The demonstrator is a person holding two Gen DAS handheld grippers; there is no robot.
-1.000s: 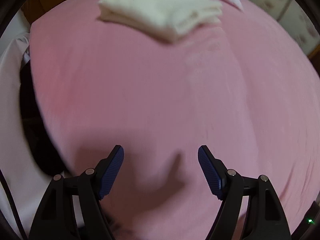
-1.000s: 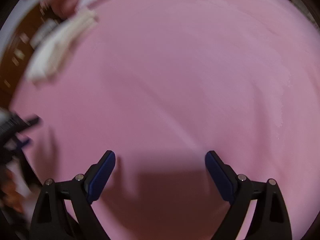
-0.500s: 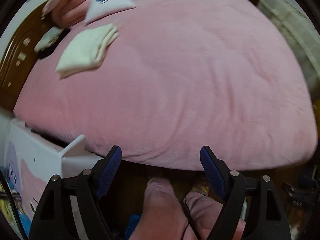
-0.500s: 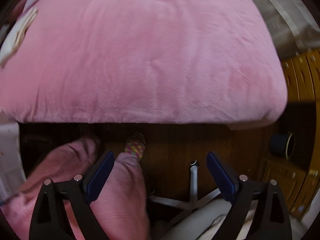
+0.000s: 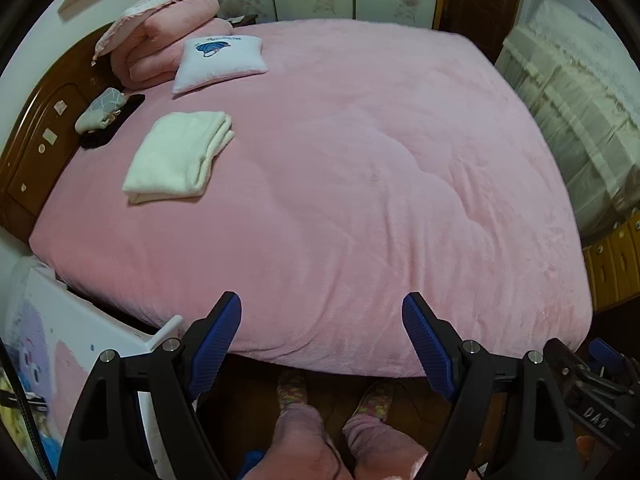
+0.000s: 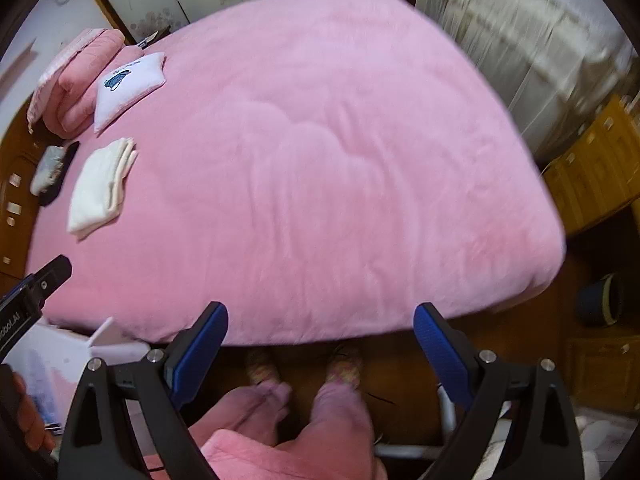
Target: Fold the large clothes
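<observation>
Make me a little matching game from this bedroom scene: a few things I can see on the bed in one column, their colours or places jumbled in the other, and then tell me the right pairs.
Things:
1. folded cloth
2. small pillow
3. rolled quilt
4. left gripper

Descriptions:
A. white with a blue picture
B. cream, lying flat near the headboard side
C. open, blue pads, hovering over the bed's near edge
D. pink, bundled in the far corner

Pairs: 1-B, 2-A, 3-D, 4-C
</observation>
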